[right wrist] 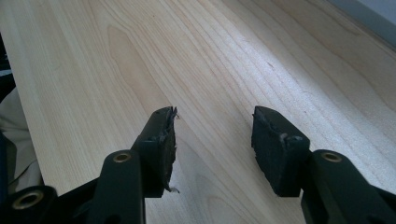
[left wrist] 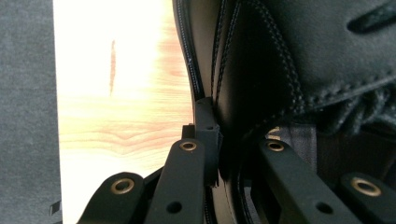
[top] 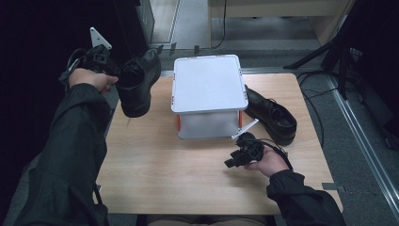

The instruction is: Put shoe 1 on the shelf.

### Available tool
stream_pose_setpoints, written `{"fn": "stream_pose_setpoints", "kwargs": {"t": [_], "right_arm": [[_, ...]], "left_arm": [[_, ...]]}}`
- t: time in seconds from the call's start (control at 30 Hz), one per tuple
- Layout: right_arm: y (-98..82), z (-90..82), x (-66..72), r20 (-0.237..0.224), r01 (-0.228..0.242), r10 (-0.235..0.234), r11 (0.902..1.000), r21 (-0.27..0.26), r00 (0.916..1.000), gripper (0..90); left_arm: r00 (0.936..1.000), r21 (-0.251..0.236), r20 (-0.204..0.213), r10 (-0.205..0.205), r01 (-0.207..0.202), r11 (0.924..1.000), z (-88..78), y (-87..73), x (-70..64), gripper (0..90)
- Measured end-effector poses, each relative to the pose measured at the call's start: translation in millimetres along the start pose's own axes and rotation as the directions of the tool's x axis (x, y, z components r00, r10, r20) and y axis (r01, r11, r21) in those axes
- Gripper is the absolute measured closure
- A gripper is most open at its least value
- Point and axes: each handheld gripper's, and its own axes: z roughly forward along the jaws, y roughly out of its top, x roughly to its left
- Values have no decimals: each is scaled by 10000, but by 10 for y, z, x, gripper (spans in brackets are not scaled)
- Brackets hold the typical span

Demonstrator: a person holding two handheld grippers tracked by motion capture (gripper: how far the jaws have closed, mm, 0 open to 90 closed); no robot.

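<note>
A black leather lace-up shoe (top: pixel 138 84) hangs in the air over the table's left edge, toe pointing up and away. My left gripper (top: pixel 107 65) is shut on the shoe's collar. In the left gripper view one jaw lies outside the shoe (left wrist: pixel 280 56) wall and the other inside the opening, with the gripper (left wrist: pixel 231 140) pinching the leather. The second black shoe (top: pixel 272 114) lies on the table to the right of a box. My right gripper (top: pixel 234 161) rests low over the table in front of the box, jaws open with nothing between its fingers (right wrist: pixel 215 126).
A white lidded box (top: pixel 209 84) with orange clasps stands at the middle back of the wooden table (top: pixel 155 165). Cables and a black stand's legs (top: pixel 324 52) lie on the floor at the right. Bare wood (right wrist: pixel 140 56) lies under the right gripper.
</note>
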Motion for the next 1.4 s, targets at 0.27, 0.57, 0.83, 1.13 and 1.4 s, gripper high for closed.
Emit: {"fn": "stream_pose_setpoints", "kwargs": {"t": [0.27, 0.57, 0.83, 1.13, 1.4], "right_arm": [[-4, -11, -3, -46, 17, -17, 10000, -33, 10000, 505], [-7, -22, 3, -96, 82, -82, 10000, -49, 9999, 512], [-7, -22, 6, -104, 66, -67, 10000, -62, 9999, 512], [-29, -41, 2, -48, 33, -34, 9999, -102, 10000, 512], [-82, -76, -9, 52, -57, 58, 9999, -142, 10000, 512]], "left_arm": [[9993, 34, 30, 381, -381, 9993, -32, 120, -411, 851], [9983, 89, -41, 588, -587, 9982, -19, 210, -763, 850], [9963, 270, 117, 848, -851, 9960, 187, 277, -964, 850], [9941, 407, 306, 1036, -1048, 9937, 397, 336, -1158, 849], [9939, 409, 445, 1012, -1031, 9938, 495, 316, -1244, 829]]}}
